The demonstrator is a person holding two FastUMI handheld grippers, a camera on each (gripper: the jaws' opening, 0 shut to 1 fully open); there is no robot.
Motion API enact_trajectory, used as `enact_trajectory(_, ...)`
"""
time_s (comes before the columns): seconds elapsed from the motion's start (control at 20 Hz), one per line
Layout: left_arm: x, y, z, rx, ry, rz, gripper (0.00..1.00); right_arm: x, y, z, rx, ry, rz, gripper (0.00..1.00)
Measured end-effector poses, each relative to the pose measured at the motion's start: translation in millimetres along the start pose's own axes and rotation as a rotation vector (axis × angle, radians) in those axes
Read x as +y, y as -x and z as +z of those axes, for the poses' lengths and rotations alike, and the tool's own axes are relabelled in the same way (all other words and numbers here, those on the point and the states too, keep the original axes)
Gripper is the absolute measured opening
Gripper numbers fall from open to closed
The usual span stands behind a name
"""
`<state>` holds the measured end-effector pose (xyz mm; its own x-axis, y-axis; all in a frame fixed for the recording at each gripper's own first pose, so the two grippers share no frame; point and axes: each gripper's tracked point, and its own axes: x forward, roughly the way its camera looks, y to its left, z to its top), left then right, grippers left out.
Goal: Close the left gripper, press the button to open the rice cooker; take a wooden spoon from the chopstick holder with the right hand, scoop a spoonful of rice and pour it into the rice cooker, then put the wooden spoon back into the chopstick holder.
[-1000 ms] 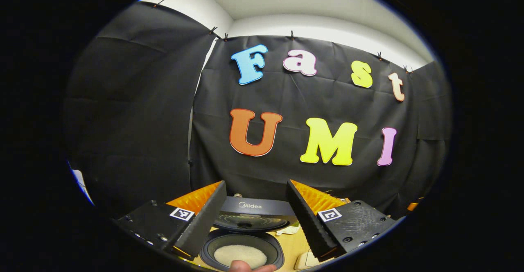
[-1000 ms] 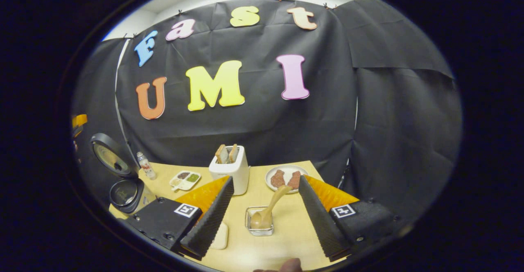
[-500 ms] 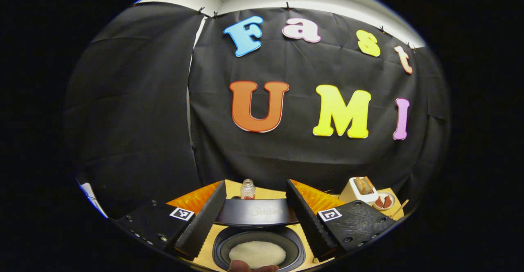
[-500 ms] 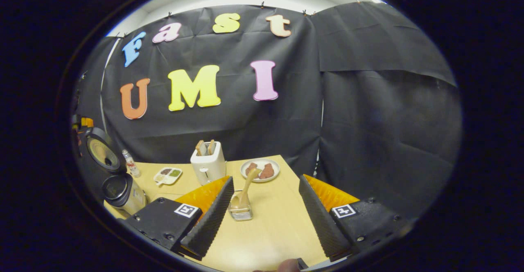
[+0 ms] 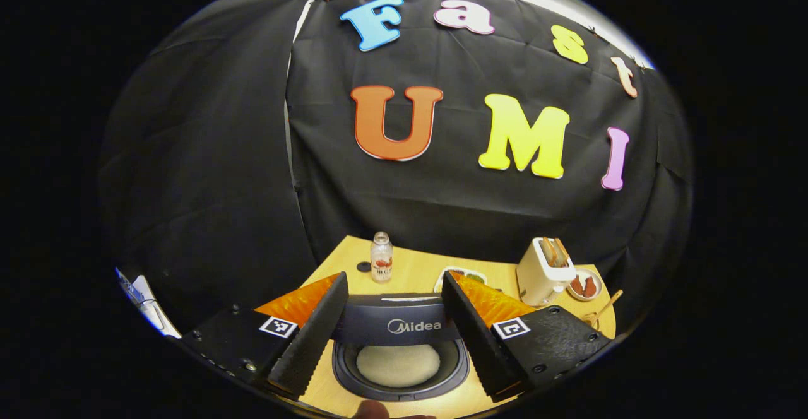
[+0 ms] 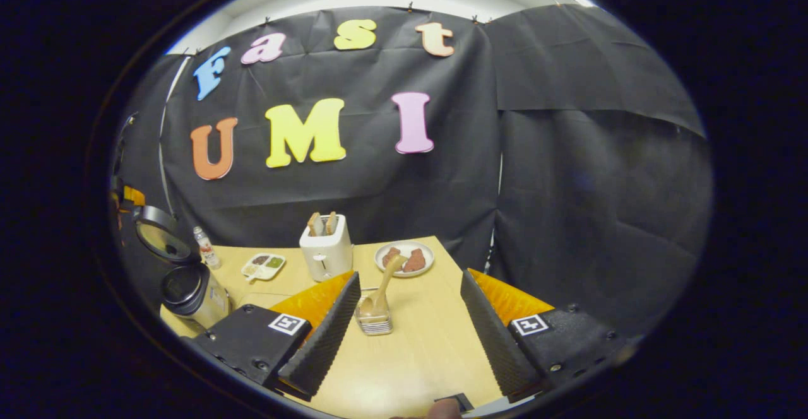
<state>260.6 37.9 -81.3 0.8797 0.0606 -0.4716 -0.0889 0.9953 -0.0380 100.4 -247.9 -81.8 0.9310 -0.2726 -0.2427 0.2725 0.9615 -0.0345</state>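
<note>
Left gripper view first: my left gripper hangs with its fingers spread wide and nothing between them. Just past the tips sits the cooker, its pot open toward me with a pale mound of rice in it and the dark lid tipped up behind. Beyond the lid the table carries a small bottle with a dark cap lying beside it. To the right of those are a divided dish, then a white toaster with bread in its slots, and a plate at the far right.

Right gripper view: my right gripper is also spread, pinching nothing, held over bare tabletop. Close to the tip of its left finger stands the clear holder with the wooden spoon in it, bowl down, handle leaning up and to the right. Farther back I see the toaster and the plate of brownish food side by side. Off to the left is the dish, then the bottle, and at the table's left edge the cooker with its lid raised.
</note>
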Motion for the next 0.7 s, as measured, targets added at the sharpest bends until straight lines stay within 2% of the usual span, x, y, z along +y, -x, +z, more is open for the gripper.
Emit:
enact_trajectory(0.2,-16,18,-55,0.180,-0.005,-0.074,0.97,20,-5,1,0.013,0.026,0.057,0.99)
enact_trajectory(0.7,-16,21,-154,0.388,-0.016,-0.046,0.97,34,-8,4,0.016,0.078,0.093,1.00)
